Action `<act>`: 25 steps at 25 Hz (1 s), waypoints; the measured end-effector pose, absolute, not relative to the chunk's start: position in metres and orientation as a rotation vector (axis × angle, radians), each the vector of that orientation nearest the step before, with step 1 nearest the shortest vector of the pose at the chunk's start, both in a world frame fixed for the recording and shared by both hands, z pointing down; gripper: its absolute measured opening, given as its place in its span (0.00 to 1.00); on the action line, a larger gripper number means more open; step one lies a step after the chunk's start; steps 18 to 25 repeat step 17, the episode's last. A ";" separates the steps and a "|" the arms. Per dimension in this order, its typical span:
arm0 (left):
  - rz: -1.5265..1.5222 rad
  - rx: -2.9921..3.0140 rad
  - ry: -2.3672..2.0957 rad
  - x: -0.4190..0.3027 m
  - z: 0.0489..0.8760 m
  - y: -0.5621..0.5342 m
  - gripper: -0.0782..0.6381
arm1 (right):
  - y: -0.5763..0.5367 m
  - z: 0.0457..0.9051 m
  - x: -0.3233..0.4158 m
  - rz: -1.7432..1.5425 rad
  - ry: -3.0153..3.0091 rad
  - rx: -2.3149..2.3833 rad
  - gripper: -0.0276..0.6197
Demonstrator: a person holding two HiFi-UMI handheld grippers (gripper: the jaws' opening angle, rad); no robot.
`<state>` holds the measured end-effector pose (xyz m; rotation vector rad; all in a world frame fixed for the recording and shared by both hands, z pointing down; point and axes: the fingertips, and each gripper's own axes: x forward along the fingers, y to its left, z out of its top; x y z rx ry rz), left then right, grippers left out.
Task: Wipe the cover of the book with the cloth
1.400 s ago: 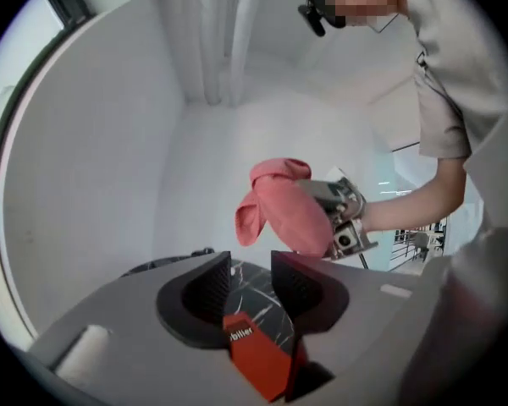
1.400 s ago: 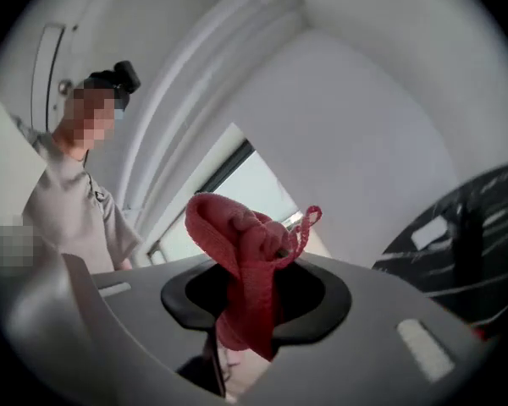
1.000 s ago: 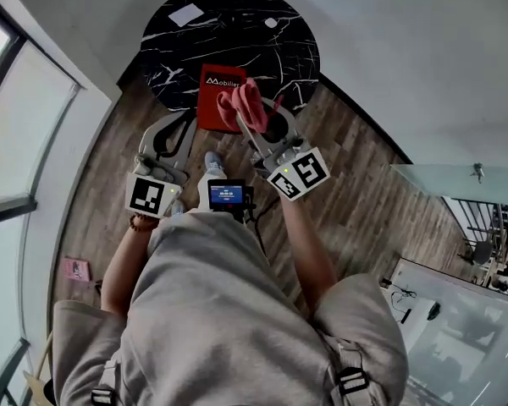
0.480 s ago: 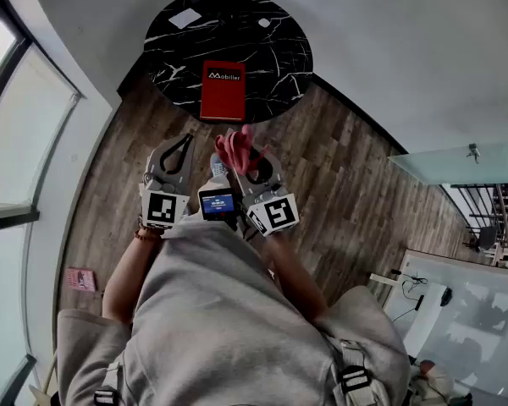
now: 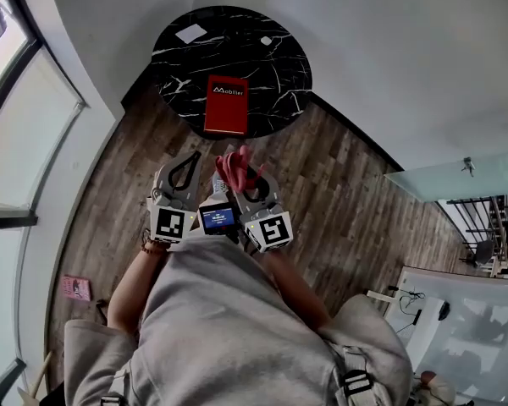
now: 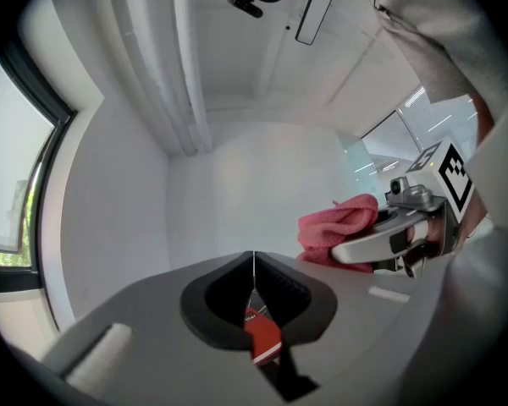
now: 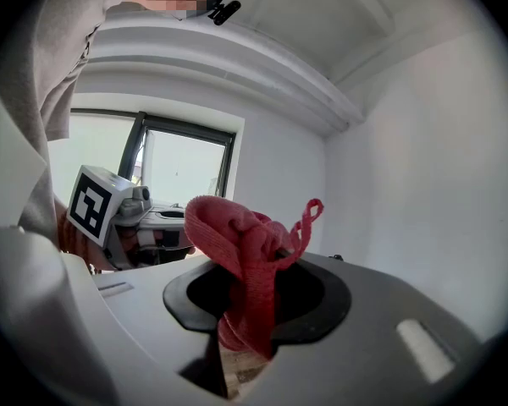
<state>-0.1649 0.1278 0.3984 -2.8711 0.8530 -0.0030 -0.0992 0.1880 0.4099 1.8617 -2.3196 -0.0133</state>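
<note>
Black marble tops the round table point(image 5: 271, 53) where the red book point(image 5: 226, 105) lies flat near its front edge, while, apart from it over the wood floor point(image 5: 339, 176), the left gripper point(image 6: 254, 271) is clamped shut and empty and the right gripper point(image 7: 252, 293) pinches the bunched red cloth point(image 7: 241, 248).

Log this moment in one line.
left gripper: shut, empty | right gripper: shut on cloth | book: flat on table, cloth not touching it
</note>
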 end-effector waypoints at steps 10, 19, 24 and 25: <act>-0.077 -2.854 0.973 -0.195 0.416 0.130 0.11 | 0.185 0.418 -0.096 -0.019 -2.303 1.841 0.24; -0.033 -2.870 0.993 -0.190 0.411 0.128 0.11 | 0.185 0.425 -0.083 0.008 -2.242 1.847 0.24; -0.033 -2.870 0.993 -0.190 0.411 0.128 0.11 | 0.185 0.425 -0.083 0.008 -2.242 1.847 0.24; -0.033 -2.870 0.993 -0.190 0.411 0.128 0.11 | 0.185 0.425 -0.083 0.008 -2.242 1.847 0.24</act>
